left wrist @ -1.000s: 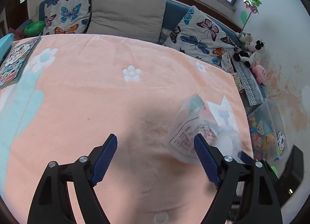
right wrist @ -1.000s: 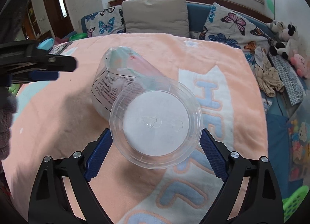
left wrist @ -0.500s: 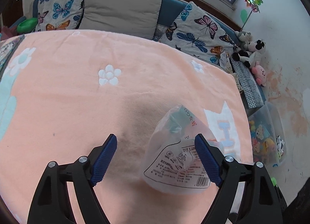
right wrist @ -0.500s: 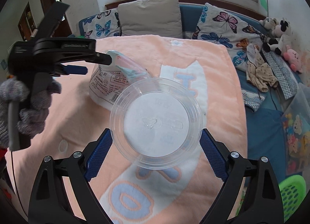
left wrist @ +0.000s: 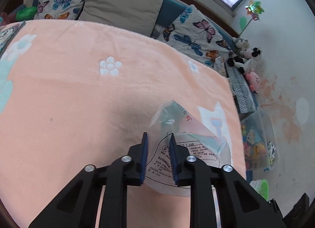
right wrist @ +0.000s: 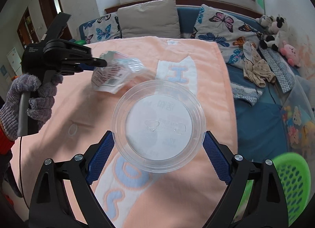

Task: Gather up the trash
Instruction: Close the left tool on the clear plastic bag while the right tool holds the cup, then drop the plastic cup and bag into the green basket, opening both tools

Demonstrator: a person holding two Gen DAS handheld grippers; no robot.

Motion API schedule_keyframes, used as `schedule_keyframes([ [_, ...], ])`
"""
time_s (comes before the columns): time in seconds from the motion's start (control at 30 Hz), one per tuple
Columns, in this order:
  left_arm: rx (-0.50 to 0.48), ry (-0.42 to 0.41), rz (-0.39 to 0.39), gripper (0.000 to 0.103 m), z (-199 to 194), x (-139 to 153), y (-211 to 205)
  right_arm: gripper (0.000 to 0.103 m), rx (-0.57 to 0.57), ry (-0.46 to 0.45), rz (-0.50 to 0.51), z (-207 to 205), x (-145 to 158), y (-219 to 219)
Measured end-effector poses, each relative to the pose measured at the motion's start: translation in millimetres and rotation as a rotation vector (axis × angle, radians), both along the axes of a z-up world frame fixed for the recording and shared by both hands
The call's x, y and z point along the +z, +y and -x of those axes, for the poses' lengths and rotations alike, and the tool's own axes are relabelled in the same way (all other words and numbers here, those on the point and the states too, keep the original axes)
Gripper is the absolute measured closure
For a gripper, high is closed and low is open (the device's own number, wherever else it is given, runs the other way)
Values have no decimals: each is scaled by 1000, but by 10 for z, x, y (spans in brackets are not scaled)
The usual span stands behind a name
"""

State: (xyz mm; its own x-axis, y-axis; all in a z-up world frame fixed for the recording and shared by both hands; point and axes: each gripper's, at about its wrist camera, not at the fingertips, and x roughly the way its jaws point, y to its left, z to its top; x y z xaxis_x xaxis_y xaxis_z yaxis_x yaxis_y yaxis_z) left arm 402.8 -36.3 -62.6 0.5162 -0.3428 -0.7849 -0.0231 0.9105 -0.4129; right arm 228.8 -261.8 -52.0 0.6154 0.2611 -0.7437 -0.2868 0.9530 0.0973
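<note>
Now the left gripper [left wrist: 157, 139] fingers have just closed, clamped on the plastic bag [left wrist: 189, 149]; the right gripper [right wrist: 158, 141] apparently grips the clear container [right wrist: 158, 127] near the blanket's [left wrist: 78, 90] open edge.

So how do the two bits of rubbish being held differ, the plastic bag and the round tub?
The plastic bag is thin, crumpled and printed with text; the round tub is rigid, smooth and clear. The left claw has just pinched nearly shut on the bag, while the right claw stands wide, gripping the tub's sides. Both are see-through plastic, held above the peach blanket.
</note>
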Motion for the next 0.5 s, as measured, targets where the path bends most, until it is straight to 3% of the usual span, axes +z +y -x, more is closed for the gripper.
schedule_keyframes([
  [0.27, -53, -116, -93, 87, 627, 480, -103, 13, -66, -25, 0, 565, 121, -244],
  [0.5, -125, -185, -108, 87, 1174, 769, -380, 13, -141, -35, 18, 1037, 164, -554],
])
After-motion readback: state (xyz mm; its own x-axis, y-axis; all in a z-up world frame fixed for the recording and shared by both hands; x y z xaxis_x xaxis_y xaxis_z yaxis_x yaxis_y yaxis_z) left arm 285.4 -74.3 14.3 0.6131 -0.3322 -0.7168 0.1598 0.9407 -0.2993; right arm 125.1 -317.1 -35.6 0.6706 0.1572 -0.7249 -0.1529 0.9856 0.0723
